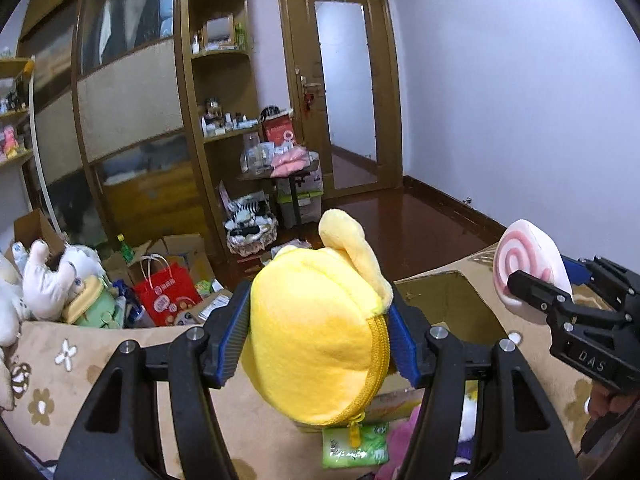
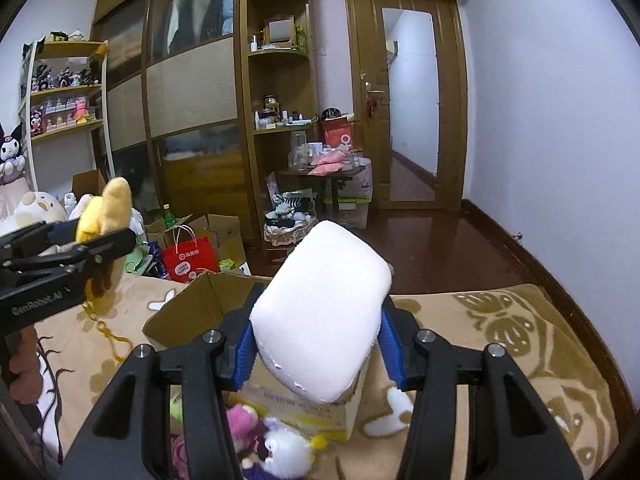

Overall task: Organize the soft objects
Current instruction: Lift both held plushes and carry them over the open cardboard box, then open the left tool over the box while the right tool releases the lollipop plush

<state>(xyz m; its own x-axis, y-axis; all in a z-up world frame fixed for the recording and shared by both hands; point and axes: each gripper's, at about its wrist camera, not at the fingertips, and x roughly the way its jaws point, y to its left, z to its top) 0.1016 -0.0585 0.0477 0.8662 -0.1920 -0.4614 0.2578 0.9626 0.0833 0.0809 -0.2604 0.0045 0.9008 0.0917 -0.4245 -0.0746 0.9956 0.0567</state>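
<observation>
My left gripper (image 1: 320,340) is shut on a round yellow plush pouch (image 1: 316,332) with a zip and a floppy ear, lifted above the bed. In the right wrist view that gripper (image 2: 92,248) shows at the left with the yellow plush (image 2: 108,210) in it. My right gripper (image 2: 318,344) is shut on a white and pink soft cushion (image 2: 320,312). From the left wrist view its pink spiral face (image 1: 524,264) shows at the right, clamped by the right gripper (image 1: 536,292). An open cardboard box (image 2: 200,300) lies below both, with small plush toys (image 2: 276,448) at its near side.
A beige flowered blanket (image 2: 500,328) covers the bed. Beyond its far edge stand a red paper bag (image 2: 188,260), cardboard boxes (image 1: 184,248) and plush toys (image 1: 48,280). A wooden wardrobe (image 2: 192,80), shelves, a small round table (image 2: 320,174) and a door (image 2: 408,100) lie further back.
</observation>
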